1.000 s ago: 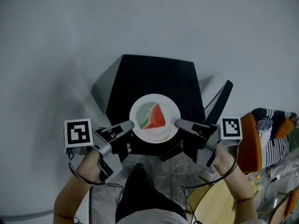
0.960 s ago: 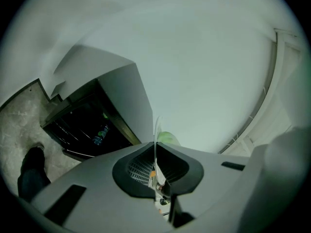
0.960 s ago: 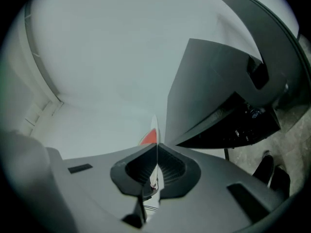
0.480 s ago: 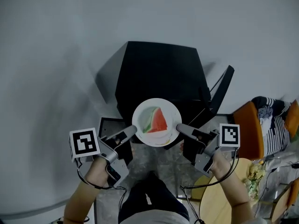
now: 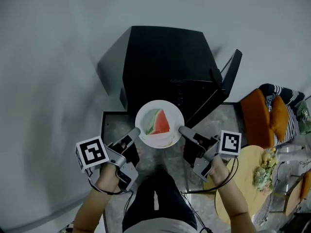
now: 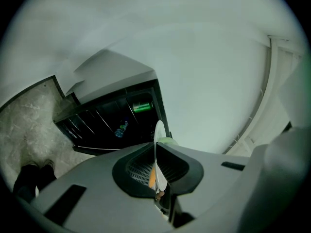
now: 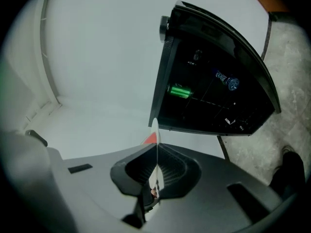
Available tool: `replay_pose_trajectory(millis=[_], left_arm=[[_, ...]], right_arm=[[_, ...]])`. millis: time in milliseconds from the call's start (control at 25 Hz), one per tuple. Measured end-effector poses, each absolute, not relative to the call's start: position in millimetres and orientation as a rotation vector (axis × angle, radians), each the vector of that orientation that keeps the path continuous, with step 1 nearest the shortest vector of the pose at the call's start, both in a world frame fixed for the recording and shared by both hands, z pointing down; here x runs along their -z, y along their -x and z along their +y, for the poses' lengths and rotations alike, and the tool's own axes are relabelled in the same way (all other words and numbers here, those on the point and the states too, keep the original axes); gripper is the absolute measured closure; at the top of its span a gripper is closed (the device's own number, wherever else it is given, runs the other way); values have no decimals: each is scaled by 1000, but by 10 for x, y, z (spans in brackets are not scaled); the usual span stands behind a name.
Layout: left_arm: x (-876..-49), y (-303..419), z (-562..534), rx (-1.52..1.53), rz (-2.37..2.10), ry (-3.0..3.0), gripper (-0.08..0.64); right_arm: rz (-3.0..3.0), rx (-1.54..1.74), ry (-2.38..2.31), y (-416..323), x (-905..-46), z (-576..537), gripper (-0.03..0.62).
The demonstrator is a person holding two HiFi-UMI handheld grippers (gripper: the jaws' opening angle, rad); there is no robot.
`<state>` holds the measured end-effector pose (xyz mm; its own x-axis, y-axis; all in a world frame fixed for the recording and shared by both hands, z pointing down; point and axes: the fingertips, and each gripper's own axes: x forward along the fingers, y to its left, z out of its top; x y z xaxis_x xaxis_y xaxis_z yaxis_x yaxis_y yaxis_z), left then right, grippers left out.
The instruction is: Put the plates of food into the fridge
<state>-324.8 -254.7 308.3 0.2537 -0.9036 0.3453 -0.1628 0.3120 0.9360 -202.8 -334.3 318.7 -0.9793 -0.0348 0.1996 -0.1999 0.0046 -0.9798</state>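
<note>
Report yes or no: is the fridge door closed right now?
No, the door of the black fridge stands swung out to the side, leaving the front open.

Moved: plate (image 5: 142, 130) with watermelon (image 5: 162, 123), from over fridge (image 5: 165, 57) top back to its front edge.

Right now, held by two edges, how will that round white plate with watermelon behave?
Probably stiff: the round white plate spans flat between the left gripper and right gripper, each pinching only a rim. The red watermelon wedge lies loose on its smooth face, so tilting may slide it off.
</note>
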Motion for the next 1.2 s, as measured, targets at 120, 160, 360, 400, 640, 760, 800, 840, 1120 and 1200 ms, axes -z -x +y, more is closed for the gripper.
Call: replay_pose_trajectory(millis=[120,160,360,400,640,760,800,840,1120,1200], left_arm=[[-3174,3222,-2516,705,-1212,-1156,541],[-3194,3216,-2512,716,-1212,-1157,541],[-3310,3236,-2506,775,-1258,-1167,543],[-3341,3237,-2509,777,-1273,-1168,543],[-3568,3191,-2536,820,-1339,-1125,543],[-3676,3204,-2583,825,-1383,-1114,543],[-3719,3206,-2604,824,-1395,-1112,543],[-3769,3207,-2626,825,-1401,-1106,543],[-4135,3212,-2819,821,-1431,-1071,543],[-4233,3220,-2847,831,-1436,-1067,543]], right_arm=[[-2151,-2137,-296,1998,-3283,-3308,575],[-2156,-2142,-310,1989,-3312,-3297,575],[-2173,-2189,-371,1973,-3456,-3243,575],[-2184,-2189,-385,1968,-3482,-3248,575],[-2238,-2191,-451,1921,-3664,-3342,575],[-2237,-2205,-475,1928,-3802,-3414,575],[-2233,-2208,-481,1931,-3857,-3442,575],[-2227,-2213,-489,1932,-3912,-3471,575],[-2207,-2202,-566,1932,-4273,-3674,575],[-2222,-2169,-568,1946,-4369,-3724,575]])
